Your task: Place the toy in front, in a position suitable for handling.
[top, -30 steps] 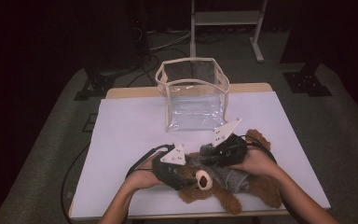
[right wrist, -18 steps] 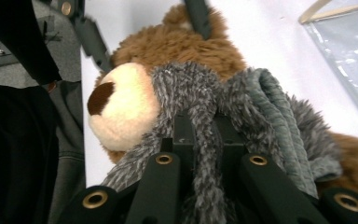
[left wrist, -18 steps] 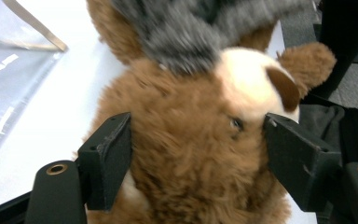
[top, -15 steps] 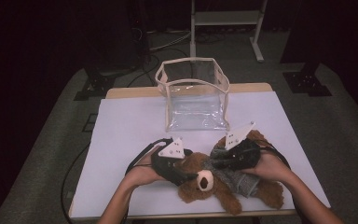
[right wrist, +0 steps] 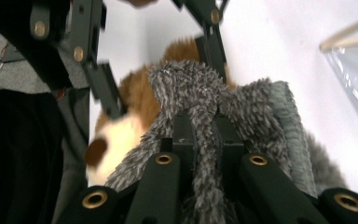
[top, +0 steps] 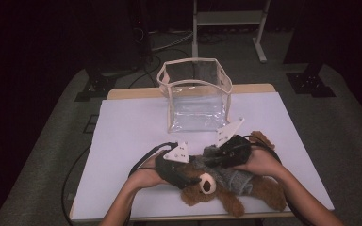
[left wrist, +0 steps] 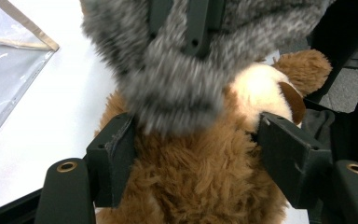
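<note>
A brown teddy bear (top: 226,188) is seen lying near the front edge of the white surface (top: 132,127), in front of a clear plastic bag (top: 195,96) that stands upright and apart from it. A grey fuzzy garment (top: 231,176) is wrapped about the bear's body. The bear's head is gripped by the left gripper (top: 186,176): in the left gripper view its fingers (left wrist: 114,154) are spread to either side of the brown fur and pressed against it, with the cream muzzle (left wrist: 261,91) just above the right-hand one. The grey garment is pinched by the right gripper (top: 212,157); in the right gripper view its fingers (right wrist: 165,179) are drawn close together with a fold of grey fabric (right wrist: 205,140) caught between them. The two grippers are held just beside each other over the bear.
</note>
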